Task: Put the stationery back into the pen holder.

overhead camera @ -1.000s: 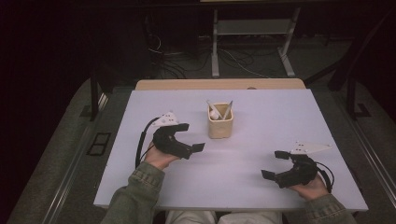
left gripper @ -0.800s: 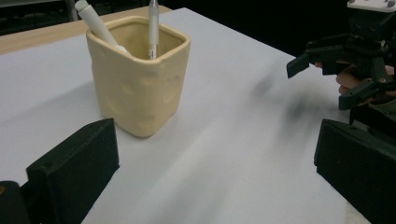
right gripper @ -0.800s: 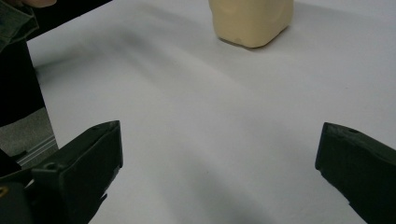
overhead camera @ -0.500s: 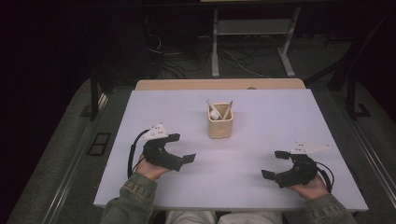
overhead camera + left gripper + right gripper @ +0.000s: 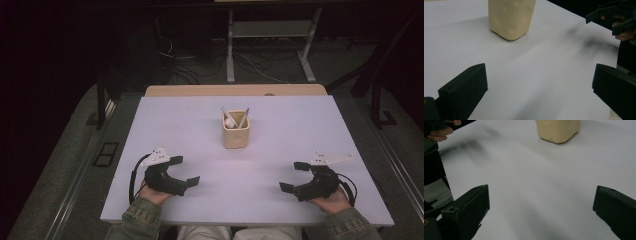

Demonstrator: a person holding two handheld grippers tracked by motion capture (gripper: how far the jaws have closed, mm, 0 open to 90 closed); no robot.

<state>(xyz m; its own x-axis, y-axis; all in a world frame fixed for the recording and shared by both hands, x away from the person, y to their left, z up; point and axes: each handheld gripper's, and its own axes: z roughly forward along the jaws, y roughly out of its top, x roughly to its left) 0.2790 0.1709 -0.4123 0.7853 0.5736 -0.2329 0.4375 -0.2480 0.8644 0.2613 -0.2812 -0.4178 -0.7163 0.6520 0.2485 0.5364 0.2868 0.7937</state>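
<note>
The cup (image 5: 236,131) stands mid-table with utensils (image 5: 243,119) inside. The left gripper (image 5: 181,171) and right gripper (image 5: 294,176) rest well short of the cup, jaws wide and empty; the work looks finished.

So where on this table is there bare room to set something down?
Most of the table is bare: the near strip between the left tool and the right tool, and both far corners beside the cup. Only the middle rear is taken, by the cup with utensils standing in it. Both tools are open.
</note>
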